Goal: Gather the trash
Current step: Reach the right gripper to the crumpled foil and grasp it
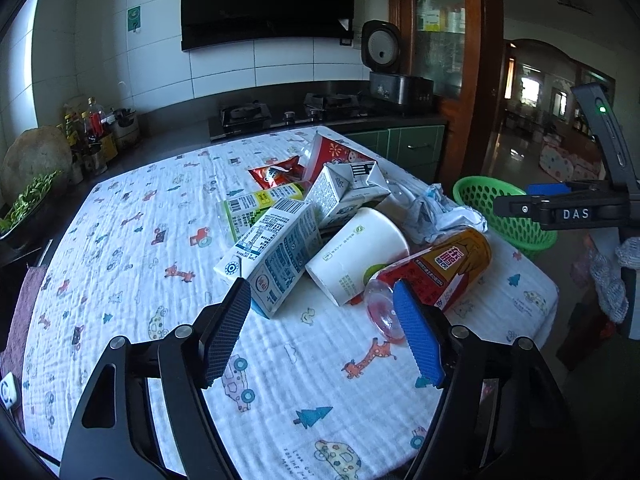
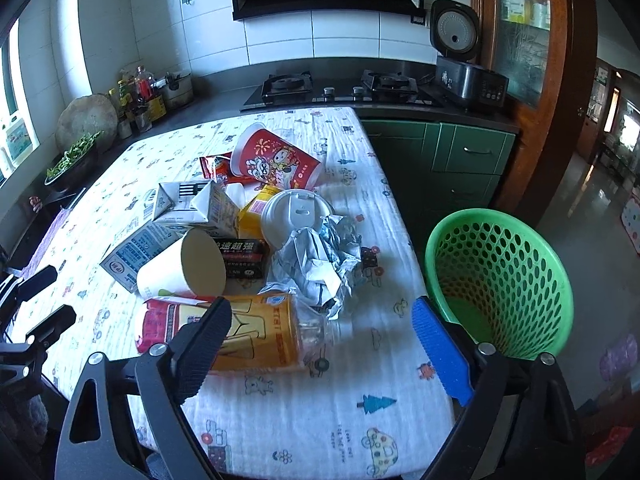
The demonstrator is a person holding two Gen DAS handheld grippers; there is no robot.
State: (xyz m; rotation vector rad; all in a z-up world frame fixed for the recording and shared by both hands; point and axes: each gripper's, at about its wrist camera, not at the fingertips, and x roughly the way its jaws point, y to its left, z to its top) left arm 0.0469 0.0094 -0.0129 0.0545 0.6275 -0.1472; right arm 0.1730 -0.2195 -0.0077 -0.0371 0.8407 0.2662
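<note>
A pile of trash lies on the table: milk cartons (image 1: pixel 276 256) (image 2: pixel 192 204), a white paper cup (image 1: pixel 356 256) (image 2: pixel 184 268) on its side, an orange-labelled plastic bottle (image 1: pixel 436 268) (image 2: pixel 240 332), crumpled paper (image 1: pixel 440 212) (image 2: pixel 320 260), a red cup (image 2: pixel 276 160), a white lid (image 2: pixel 296 216) and a red wrapper (image 1: pixel 276 172). A green mesh basket (image 1: pixel 500 212) (image 2: pixel 504 280) stands at the table's right edge. My left gripper (image 1: pixel 322 300) is open and empty, just short of the carton and bottle. My right gripper (image 2: pixel 322 316) is open and empty over the bottle.
The table wears a white cloth (image 1: pixel 140 240) (image 2: pixel 320 400) with cartoon prints. Behind it run a dark counter with a gas hob (image 2: pixel 336 88), a rice cooker (image 2: pixel 460 56) and bottles (image 1: pixel 92 128). Green cabinets (image 2: pixel 460 156) and a doorway are at the right.
</note>
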